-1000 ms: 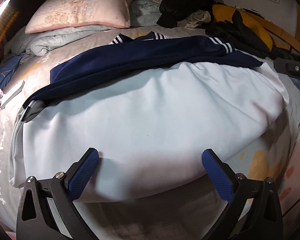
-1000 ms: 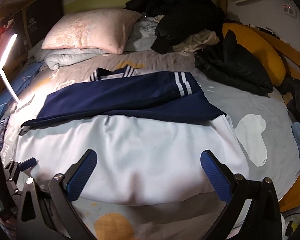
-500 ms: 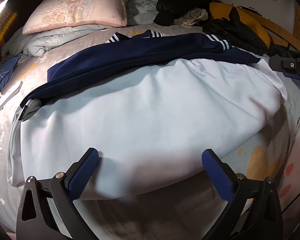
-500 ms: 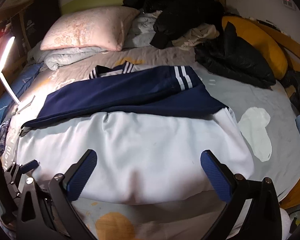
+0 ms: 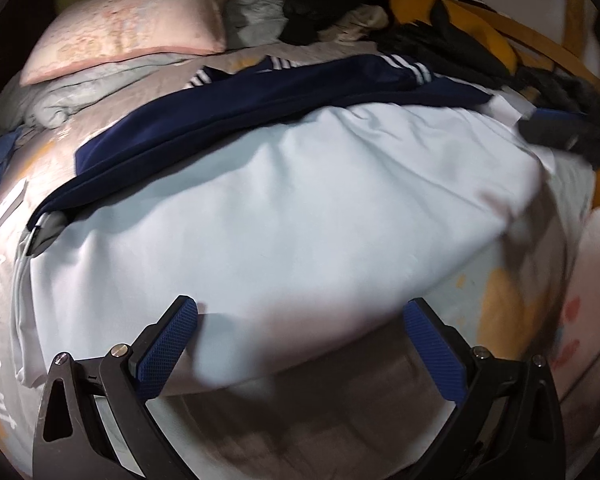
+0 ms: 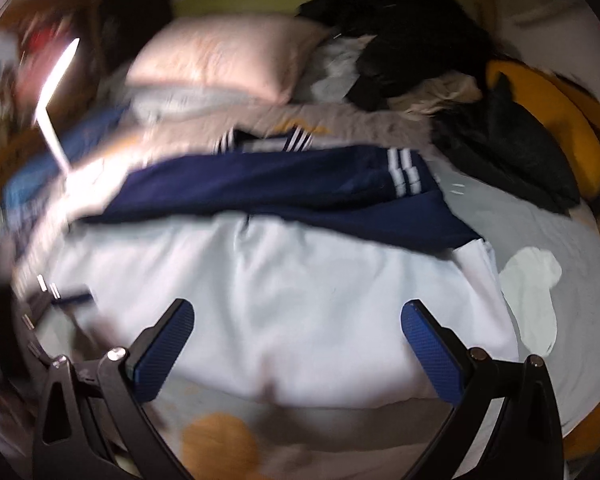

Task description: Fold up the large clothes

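Item: large garment — pale blue-white body with a navy upper part and white-striped sleeves, lying flat across the middle of the bed, its near hem towards the foot edge, its navy part towards the head. Partly folded by the look of it; sleeves appear laid across the top.

Left tool: blue pads wide apart, holding nothing, poised over the near hem. Right tool: likewise spread, empty, over the same hem nearer the right side of the bed. The right view is heavily blurred, so fine detail there cannot be told.

Risks, as judged: a pinch that takes only the top layer would drag the fabric and undo the sleeves' lie; uneven lifting by the two tools would skew the fold; soft bedding gives little to press against.

Surroundings: pink pillow at the head, grey blanket beneath it, a dark clothes heap at the far right corner, black jacket along the right edge, a white sock just beside the garment's right end — the nearest obstacle to a sideways fold. Lamp at the left edge.
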A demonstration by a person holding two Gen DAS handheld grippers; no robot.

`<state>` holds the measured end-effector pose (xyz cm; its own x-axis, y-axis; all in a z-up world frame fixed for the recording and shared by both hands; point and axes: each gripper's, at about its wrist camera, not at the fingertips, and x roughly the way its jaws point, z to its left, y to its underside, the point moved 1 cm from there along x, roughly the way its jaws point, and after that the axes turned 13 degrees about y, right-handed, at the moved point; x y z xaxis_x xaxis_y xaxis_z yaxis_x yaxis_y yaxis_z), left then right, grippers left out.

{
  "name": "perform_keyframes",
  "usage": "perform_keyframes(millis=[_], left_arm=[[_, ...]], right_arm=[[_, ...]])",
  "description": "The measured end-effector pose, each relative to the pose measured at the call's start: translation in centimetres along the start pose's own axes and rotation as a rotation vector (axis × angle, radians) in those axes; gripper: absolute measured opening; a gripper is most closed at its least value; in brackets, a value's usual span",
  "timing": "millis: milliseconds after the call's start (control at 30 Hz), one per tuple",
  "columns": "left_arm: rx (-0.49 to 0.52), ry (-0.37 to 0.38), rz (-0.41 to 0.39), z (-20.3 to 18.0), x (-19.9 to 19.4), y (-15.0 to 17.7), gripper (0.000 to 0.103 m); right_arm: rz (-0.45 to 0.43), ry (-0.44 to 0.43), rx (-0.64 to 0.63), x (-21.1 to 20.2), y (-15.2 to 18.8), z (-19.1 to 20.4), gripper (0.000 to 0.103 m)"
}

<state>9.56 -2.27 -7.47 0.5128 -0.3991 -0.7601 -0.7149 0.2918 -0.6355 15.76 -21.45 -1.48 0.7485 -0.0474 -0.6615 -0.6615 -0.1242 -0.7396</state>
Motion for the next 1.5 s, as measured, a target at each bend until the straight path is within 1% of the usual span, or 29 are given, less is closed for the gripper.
perform_keyframes(millis=[67,100,167,267,333,400,500,567,600,667,733,800,833,867,900,933,967,1000,1033,1067,1100,1133,1167,1200,1267,1333,1433,1467,1500], left_arm=[[0.031,-0.015,0.011,-0.5,0.0,0.2,0.103],[0.039,-0.032,0.016,-0.6,0.1,0.3,0.103],[0.032,-0.069,0.021,-0.3,0.3,0.5,0.103],[0.016,-0.118,0.025,0.5,0.7,0.7,0.103],[0.031,-0.160,0.033,0.6,0.9,0.8,0.103],[0.038,-0.178,0.047,0.7,1.4,1.0,0.103],[0.034,-0.171,0.064,1.1,1.9,1.1,0.103],[0.018,-0.159,0.068,1.3,1.6,1.1,0.103],[0.012,-0.170,0.059,1.6,1.6,1.0,0.103],[0.003,-0.208,0.030,2.4,1.5,0.9,0.103],[-0.049,-0.254,-0.008,4.0,1.2,0.5,0.103],[-0.105,-0.271,-0.030,5.5,0.8,0.4,0.102],[-0.128,-0.313,-0.040,6.2,0.5,0.3,0.102],[-0.138,-0.354,-0.048,6.7,0.2,0.4,0.101],[-0.149,-0.397,-0.057,7.4,-0.2,0.6,0.094],[-0.163,-0.416,-0.063,8.0,-0.5,0.7,0.084],[-0.188,-0.404,-0.071,8.6,-0.8,0.9,0.081],[-0.205,-0.390,-0.083,8.8,-1.0,1.0,0.075],[-0.207,-0.388,-0.094,8.9,-1.2,1.0,0.068],[-0.193,-0.405,-0.102,8.9,-1.3,1.0,0.065],[-0.179,-0.418,-0.106,8.7,-1.5,1.1,0.057],[-0.159,-0.427,-0.106,8.5,-1.5,1.1,0.054],[-0.138,-0.438,-0.106,8.2,-1.6,1.1,0.054],[-0.130,-0.448,-0.111,8.2,-1.7,1.1,0.053],[-0.159,-0.434,-0.121,8.5,-2.1,1.2,0.046],[-0.218,-0.381,-0.162,9.4,-3.0,1.2,0.034],[-0.335,-0.227,-0.294,10.7,-5.4,1.6,0.026],[-0.345,-0.213,-0.324,10.7,-6.1,1.6,0.025],[-0.335,-0.220,-0.339,10.5,-6.6,1.4,0.024]], right_arm=[[0.014,0.028,-0.052,0.9,1.1,0.9,0.103],[0.034,0.022,-0.082,1.5,1.8,1.5,0.103],[0.075,-0.022,-0.111,2.3,2.7,2.1,0.103],[0.120,-0.106,-0.101,3.3,3.6,2.5,0.103],[0.116,-0.091,-0.141,3.4,3.8,3.1,0.103],[0.078,-0.050,-0.204,3.0,4.1,4.1,0.103],[0.096,-0.003,-0.303,4.0,5.1,5.6,0.103],[0.088,0.077,-0.360,4.5,5.8,6.2,0.103],[0.073,0.102,-0.365,4.5,5.9,6.1,0.103],[0.063,0.133,-0.311,4.7,5.5,5.2,0.103],[0.049,0.218,-0.266,5.1,5.0,3.8,0.103],[0.041,0.254,-0.246,5.2,4.7,2.9,0.103],[0.028,0.294,-0.245,5.3,4.6,2.7,0.102],[0.004,0.375,-0.243,5.5,4.5,2.2,0.102],[-0.006,0.415,-0.238,5.7,4.3,1.9,0.102],[-0.003,0.465,-0.206,6.0,4.1,0.9,0.101],[0.012,0.473,-0.158,6.1,4.0,-0.3,0.098],[0.030,0.467,-0.106,6.2,3.8,-1.4,0.082],[0.043,0.459,-0.058,6.0,3.7,-2.5,0.061],[0.045,0.462,-0.017,5.8,3.7,-3.5,0.052],[0.040,0.446,0.006,5.5,3.7,-4.1,0.047],[0.031,0.422,0.017,5.3,3.7,-4.3,0.043],[0.019,0.423,0.015,5.4,3.6,-4.3,0.042],[0.003,0.438,0.003,5.4,3.5,-4.1,0.038],[-0.030,0.483,-0.036,5.4,3.7,-3.4,0.033],[-0.042,0.496,-0.023,4.9,4.1,-2.9,0.029],[-0.057,0.492,0.040,4.0,4.0,-2.9,0.027],[-0.078,0.495,0.041,3.5,4.0,-2.7,0.026],[-0.104,0.498,0.043,2.9,4.0,-2.6,0.025]])
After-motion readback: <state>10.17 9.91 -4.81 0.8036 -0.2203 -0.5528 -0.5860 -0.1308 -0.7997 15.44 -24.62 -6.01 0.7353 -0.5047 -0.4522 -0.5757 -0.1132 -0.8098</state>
